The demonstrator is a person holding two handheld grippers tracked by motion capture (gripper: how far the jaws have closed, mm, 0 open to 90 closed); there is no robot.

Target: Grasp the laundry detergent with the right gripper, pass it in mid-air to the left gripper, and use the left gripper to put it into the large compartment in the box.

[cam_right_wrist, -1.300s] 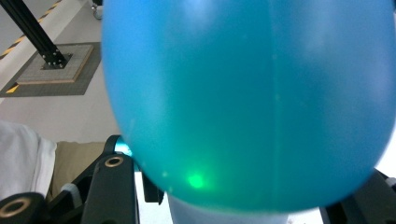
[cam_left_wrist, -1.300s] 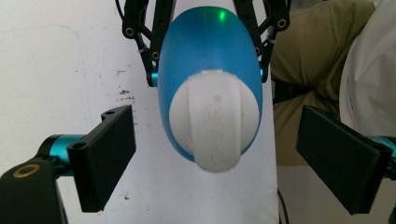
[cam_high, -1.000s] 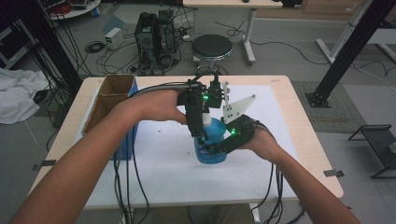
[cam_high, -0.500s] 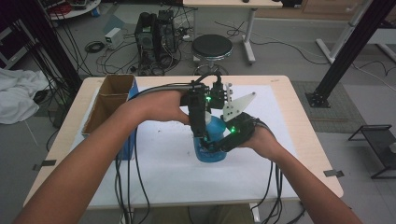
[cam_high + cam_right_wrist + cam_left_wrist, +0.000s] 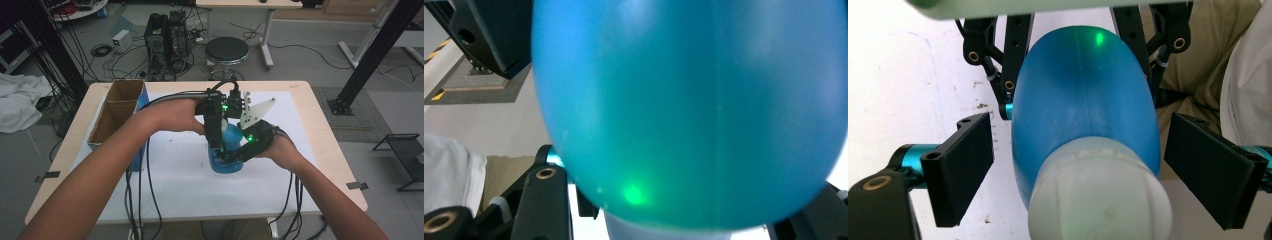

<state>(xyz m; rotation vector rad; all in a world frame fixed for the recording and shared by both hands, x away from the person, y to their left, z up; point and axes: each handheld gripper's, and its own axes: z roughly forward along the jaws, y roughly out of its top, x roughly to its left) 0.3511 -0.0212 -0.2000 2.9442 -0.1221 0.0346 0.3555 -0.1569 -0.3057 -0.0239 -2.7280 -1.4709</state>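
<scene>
My right gripper [image 5: 231, 156] is clamped on the lower body of the blue bottle [image 5: 226, 150], just right of centre in the high view. In the right gripper view the blue body [image 5: 689, 110] bulges across the frame and the black jaws at the bottom corners sit tight against it. My left gripper [image 5: 218, 142] comes down over the bottle from above with its jaws spread. In the left gripper view I see clear gaps between each black pad [image 5: 965, 165] and the bottle's sides, so it grips nothing. That view also gives me the pale cap [image 5: 1098, 195] nearest the camera and the right gripper's linkage behind the body; the high view hides the cap under the left gripper. The bottle stands upright on the white table sheet [image 5: 175, 175], long axis vertical, cap up. A cardboard box [image 5: 117, 112] sits at the table's left edge.
</scene>
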